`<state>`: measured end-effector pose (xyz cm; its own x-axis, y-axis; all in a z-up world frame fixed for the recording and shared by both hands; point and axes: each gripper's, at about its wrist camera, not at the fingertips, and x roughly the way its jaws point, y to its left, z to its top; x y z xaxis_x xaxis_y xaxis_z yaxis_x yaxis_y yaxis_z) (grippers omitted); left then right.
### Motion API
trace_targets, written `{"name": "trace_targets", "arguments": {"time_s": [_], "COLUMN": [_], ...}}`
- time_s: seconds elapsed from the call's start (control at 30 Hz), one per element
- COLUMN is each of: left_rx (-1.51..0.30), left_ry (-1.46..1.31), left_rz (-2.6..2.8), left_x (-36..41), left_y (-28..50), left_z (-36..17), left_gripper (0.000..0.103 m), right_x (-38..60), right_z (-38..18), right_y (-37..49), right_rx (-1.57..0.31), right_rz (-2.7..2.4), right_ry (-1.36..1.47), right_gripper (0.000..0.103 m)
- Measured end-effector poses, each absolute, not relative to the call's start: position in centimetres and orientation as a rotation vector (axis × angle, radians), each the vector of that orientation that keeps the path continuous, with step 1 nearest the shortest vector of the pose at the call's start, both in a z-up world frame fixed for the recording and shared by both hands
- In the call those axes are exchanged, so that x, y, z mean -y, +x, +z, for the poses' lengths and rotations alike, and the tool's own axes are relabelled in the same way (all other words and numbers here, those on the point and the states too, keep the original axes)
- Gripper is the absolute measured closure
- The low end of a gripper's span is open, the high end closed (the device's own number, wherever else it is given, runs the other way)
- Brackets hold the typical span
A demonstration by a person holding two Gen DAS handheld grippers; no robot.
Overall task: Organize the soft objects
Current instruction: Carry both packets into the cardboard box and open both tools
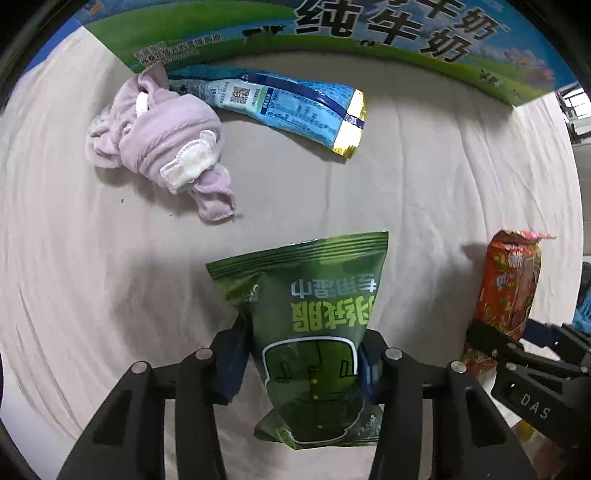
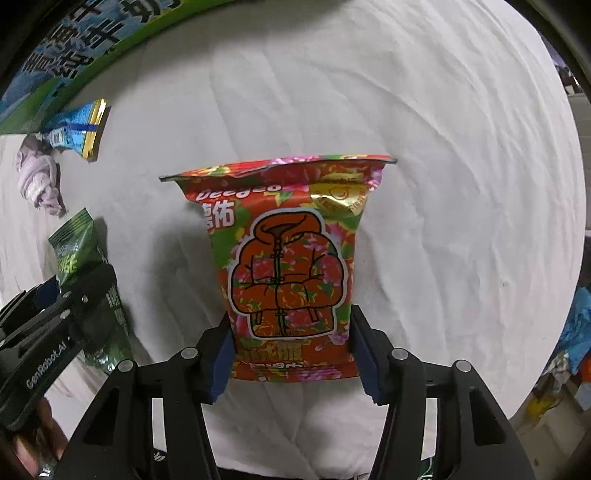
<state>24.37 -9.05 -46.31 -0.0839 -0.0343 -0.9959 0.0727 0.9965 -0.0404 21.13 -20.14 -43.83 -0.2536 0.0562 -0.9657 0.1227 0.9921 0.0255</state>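
Glossy green pouch (image 1: 314,332) pinched in left gripper (image 1: 301,363).

Reading "纯牛奶" in big dark characters on the carton (image 1: 332,33) along the bed's far edge. Showing "德佑" in white on the red pack (image 2: 291,266). Bearing "DAS" on the right gripper (image 1: 532,406), "GenRobot.AI" on the left gripper (image 2: 51,365).

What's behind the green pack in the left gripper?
Beyond the green pack: bare sheet, then the blue pouch and purple cloth. The sheet directly beneath it is hidden.
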Motion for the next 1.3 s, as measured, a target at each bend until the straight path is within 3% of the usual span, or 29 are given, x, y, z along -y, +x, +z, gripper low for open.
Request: {"name": "trace_targets", "arguments": {"time_s": [0.13,0.47,0.97,1.13,1.3], "left_rx": [-1.637,-1.556,-1.188,-1.13,-1.148], "left_ry": [0.034,-0.009,-0.097,-0.071,-0.041], "left_rz": [-0.092,-0.123,-0.253,-0.248,-0.245], "left_x": [10.0,8.6,6.6,5.8,6.3], "left_y": [22.6,21.4,29.2,35.0,40.0], "left_z": [-45.6,-38.1,-18.1,-17.8,-20.2], "left_gripper": [0.061,0.064,0.064,0.064,0.064], "right_x": [19.7,20.0,21.4,20.9,20.6], "right_z": [-43.5,-40.3,-22.5,-18.0,-18.3], "right_y": [20.9,20.5,25.8,30.8,35.5], "right_rx": [-1.812,-1.74,-1.412,-1.325,-1.31], "right_rz": [-0.055,-0.011,0.159,0.175,0.148], "right_ry": [0.104,0.154,0.22,0.18,0.147], "right_gripper": [0.051,0.053,0.053,0.053,0.053]}}
